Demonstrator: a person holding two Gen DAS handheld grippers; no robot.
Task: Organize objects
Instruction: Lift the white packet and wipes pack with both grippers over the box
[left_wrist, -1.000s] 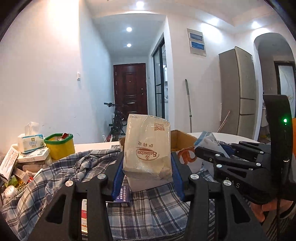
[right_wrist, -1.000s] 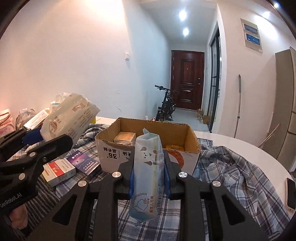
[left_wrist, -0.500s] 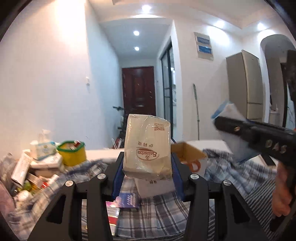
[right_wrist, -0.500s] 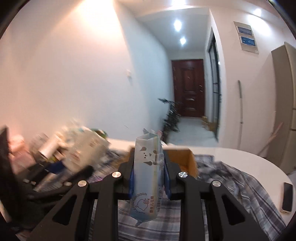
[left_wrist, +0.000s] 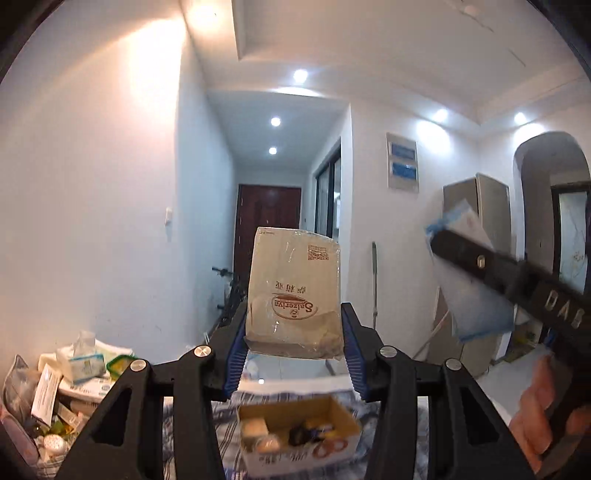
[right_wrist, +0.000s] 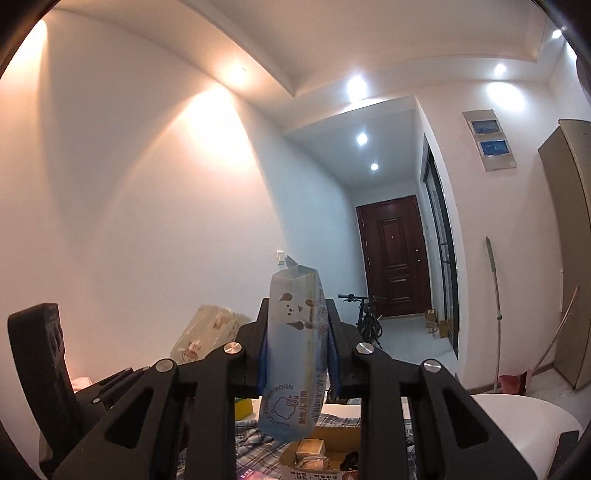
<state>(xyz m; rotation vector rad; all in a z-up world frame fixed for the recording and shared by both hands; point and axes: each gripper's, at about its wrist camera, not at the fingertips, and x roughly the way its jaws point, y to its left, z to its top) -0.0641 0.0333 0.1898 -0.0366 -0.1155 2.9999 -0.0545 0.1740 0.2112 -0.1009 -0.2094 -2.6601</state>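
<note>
**Both packs lifted high above the box**

In 1 second I have raised both grippers well clear of the table, so the cardboard box (left_wrist: 297, 430) has dropped from eye level to the 6 o'clock edge of both views, with ceiling and hallway filling the rest. I read that as the carry stage: 2 items picked, neither placed yet.

At 9 o'clock in my left view, the clutter pile (left_wrist: 70, 384) of tissue packs and cartons sits low on the table, well apart from the box. My left gripper (left_wrist: 293, 347) is closed on the beige Saizeriya packet (left_wrist: 293, 291), blue pads pressed against its lower sides, the packet upright and its print upside down. The open box lies directly beneath, at 6 o'clock, on the plaid cloth (left_wrist: 225, 421), with several small items already inside. At 3 o'clock in that view my right gripper crosses the frame, blurred.

In the right view, the beige packet shows at 9 o'clock, beside my left gripper's body. My right gripper (right_wrist: 295, 354) is clamped narrow on the pale blue newborn wipes pack (right_wrist: 293, 354), which stands upright and hangs below the jaws. The box peeks out at 6 o'clock, just under the pack's lower end.

My judgement: both packs are headed for the box. Space inside looks limited, so I would lower 1 at a time, since the 2 grippers are close together.
</note>
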